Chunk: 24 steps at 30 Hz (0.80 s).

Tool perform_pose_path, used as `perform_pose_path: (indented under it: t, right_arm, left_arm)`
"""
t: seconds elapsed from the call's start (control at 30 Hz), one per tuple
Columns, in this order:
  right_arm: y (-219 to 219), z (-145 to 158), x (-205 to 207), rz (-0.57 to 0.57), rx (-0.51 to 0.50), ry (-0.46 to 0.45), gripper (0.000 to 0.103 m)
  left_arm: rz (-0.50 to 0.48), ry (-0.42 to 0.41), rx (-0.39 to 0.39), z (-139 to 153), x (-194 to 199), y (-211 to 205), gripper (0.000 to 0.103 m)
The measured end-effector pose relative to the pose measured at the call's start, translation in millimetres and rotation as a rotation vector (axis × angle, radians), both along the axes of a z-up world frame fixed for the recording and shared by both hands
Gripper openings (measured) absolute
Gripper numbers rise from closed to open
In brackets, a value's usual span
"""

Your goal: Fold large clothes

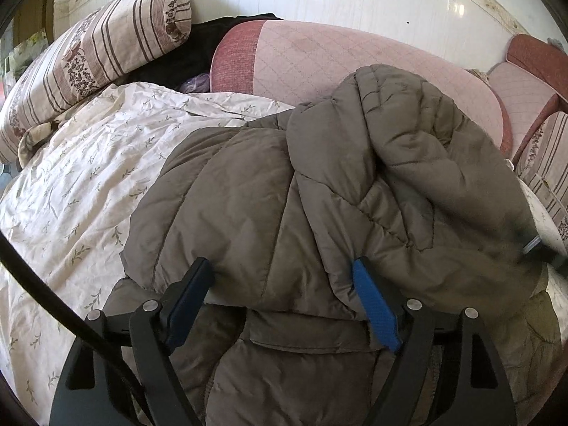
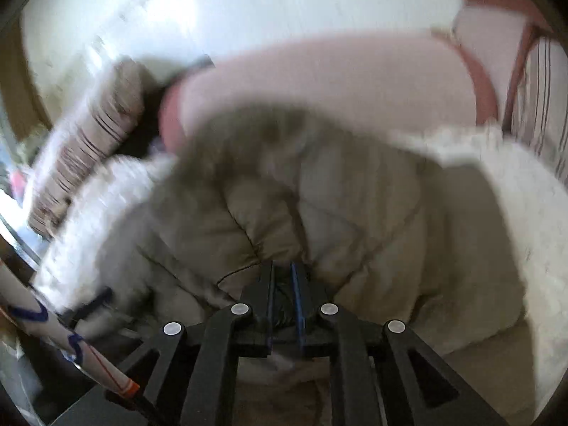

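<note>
A grey-brown quilted puffer jacket (image 1: 284, 195) lies on a white floral bedsheet (image 1: 81, 177). One side of it is lifted and folded over toward the left. My left gripper (image 1: 280, 277) is open, its blue-padded fingers (image 1: 372, 301) wide apart over the jacket's lower part above a pocket flap. My right gripper (image 2: 284, 277) is shut on a fold of the jacket (image 2: 319, 195); that view is blurred by motion. The right gripper's tip also shows at the right edge of the left wrist view (image 1: 536, 248), under the lifted fabric.
A pink quilted headboard cushion (image 1: 337, 60) runs along the back. A striped floral pillow (image 1: 88, 56) lies at the back left, dark clothing (image 1: 198, 46) beside it. Another striped pillow (image 1: 546, 163) is at the right. A white wall is behind.
</note>
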State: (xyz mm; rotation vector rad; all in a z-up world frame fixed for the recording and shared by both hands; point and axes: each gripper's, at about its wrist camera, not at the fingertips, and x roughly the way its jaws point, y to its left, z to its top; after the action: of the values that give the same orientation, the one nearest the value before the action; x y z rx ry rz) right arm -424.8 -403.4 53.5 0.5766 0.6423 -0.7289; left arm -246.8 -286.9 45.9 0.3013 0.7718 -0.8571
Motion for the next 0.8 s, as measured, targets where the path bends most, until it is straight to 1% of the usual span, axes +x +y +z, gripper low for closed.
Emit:
perform_pose_path:
  t: [0.03, 0.07, 0.1, 0.17, 0.27, 0.3, 0.33, 0.4, 0.43, 0.5, 0.53, 0.6, 0.67, 0.7, 0.73, 0.77, 0.8]
  right_arm:
    - [-2.8, -14.3, 3.7, 0.006, 0.034, 0.016, 0.011]
    - [-4.4, -24.1, 5.7, 0.007, 0.048, 0.011, 0.011]
    - [-4.8, -29.6, 3.5, 0.002, 0.046, -0.013, 0.011]
    - [-5.8, -28.8, 1.2, 0.003, 0.048, -0.029, 0.011]
    - [-7.0, -27.0, 2.6, 0.011, 0.046, -0.022, 0.011]
    - [-7.1, -27.0, 1.8, 0.011, 0.044, -0.023, 0.011]
    - [-6.8, -26.4, 1.7, 0.012, 0.041, -0.025, 0.011]
    - [-4.3, -26.1, 1.9, 0.018, 0.037, -0.026, 0.011]
    - [-1.7, -28.1, 1.2, 0.023, 0.035, -0.023, 0.011]
    - [2.5, -25.0, -1.0, 0.037, 0.030, -0.019, 0.011]
    - [2.9, -21.9, -2.6, 0.047, 0.033, -0.017, 0.011]
    - [4.1, -11.9, -10.4, 0.049, 0.024, -0.025, 0.011]
    - [6.0, 1.4, -18.5, 0.038, -0.008, -0.060, 0.011]
    - [6.2, 8.8, -23.2, 0.024, -0.035, -0.071, 0.016]
    - [4.9, 15.1, -26.9, -0.003, -0.070, -0.068, 0.024]
    - [2.7, 18.5, -29.6, -0.029, -0.102, -0.061, 0.028]
    - [-0.5, 18.5, -30.0, -0.042, -0.114, -0.050, 0.033]
  left_arm:
    - [-0.002, 0.000, 0.000, 0.2, -0.3, 0.1, 0.082]
    - [-0.004, -0.001, 0.001, 0.2, -0.2, 0.1, 0.082]
    - [-0.006, -0.003, 0.000, 1.6, -0.7, 0.6, 0.082]
    - [-0.002, -0.017, -0.015, 8.2, -2.6, 2.4, 0.082]
    - [0.007, -0.068, -0.107, 29.0, -8.5, 12.9, 0.082]
    - [-0.008, -0.068, -0.142, 34.2, -11.3, 15.2, 0.082]
    - [-0.020, -0.059, -0.150, 35.2, -12.8, 14.8, 0.082]
    - [-0.055, -0.025, -0.128, 28.3, -14.8, 7.4, 0.082]
    - [-0.063, -0.012, -0.083, 19.3, -14.4, 0.5, 0.082]
    - [-0.056, -0.012, 0.035, 0.7, -13.0, -13.6, 0.083]
    - [-0.051, -0.013, 0.058, -3.8, -12.1, -15.8, 0.083]
    - [-0.052, -0.018, 0.053, -1.9, -12.8, -15.2, 0.083]
    - [-0.055, -0.024, 0.053, -2.7, -13.1, -14.4, 0.083]
    - [-0.054, -0.024, 0.055, -3.5, -12.8, -14.6, 0.083]
    - [-0.054, -0.025, 0.056, -4.2, -12.7, -15.2, 0.083]
    - [-0.054, -0.028, 0.056, -4.1, -12.4, -15.5, 0.083]
    - [-0.054, -0.028, 0.056, -4.3, -11.7, -15.4, 0.083]
